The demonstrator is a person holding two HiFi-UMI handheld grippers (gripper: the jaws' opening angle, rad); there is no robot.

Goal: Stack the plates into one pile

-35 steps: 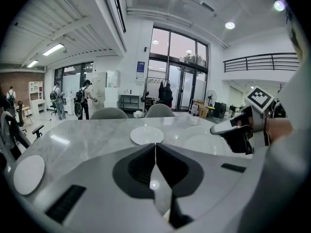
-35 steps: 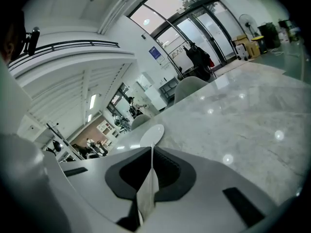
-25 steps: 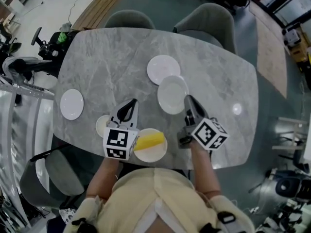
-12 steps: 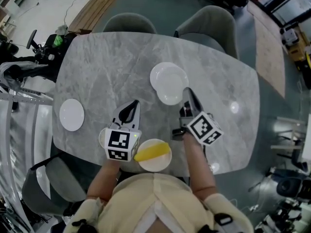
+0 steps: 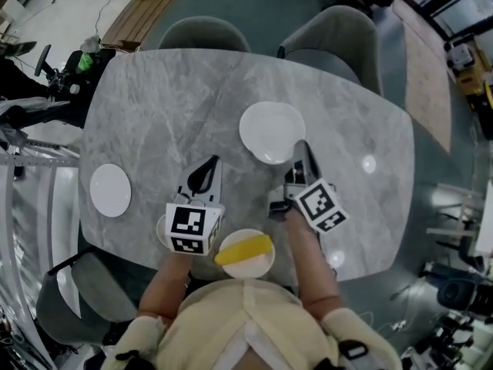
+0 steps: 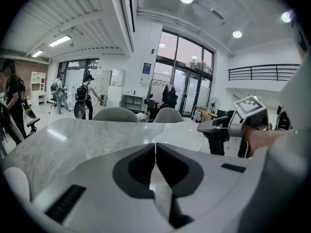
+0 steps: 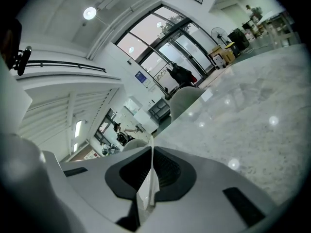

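Note:
My right gripper [image 5: 302,149] is shut on the near rim of a white plate [image 5: 271,132]. That plate lies almost squarely over a second white plate, of which only a sliver shows at the far right. In the right gripper view the rim shows as a thin white edge [image 7: 148,188] between the jaws of the right gripper [image 7: 151,148]. My left gripper [image 5: 206,165] is shut and holds nothing; it hovers over bare table left of the pile. In the left gripper view its jaws meet at the tip of the left gripper [image 6: 155,145].
A small white plate [image 5: 110,190] sits near the table's left edge. Another small plate [image 5: 162,227] is partly hidden under my left gripper. At the near edge a plate [image 5: 248,262] holds a yellow object [image 5: 245,247]. Two grey chairs [image 5: 205,31] stand on the far side.
My right gripper has carried its plate away from me, from beside the far plate to on top of it. The left gripper has stayed shut and barely shifted.

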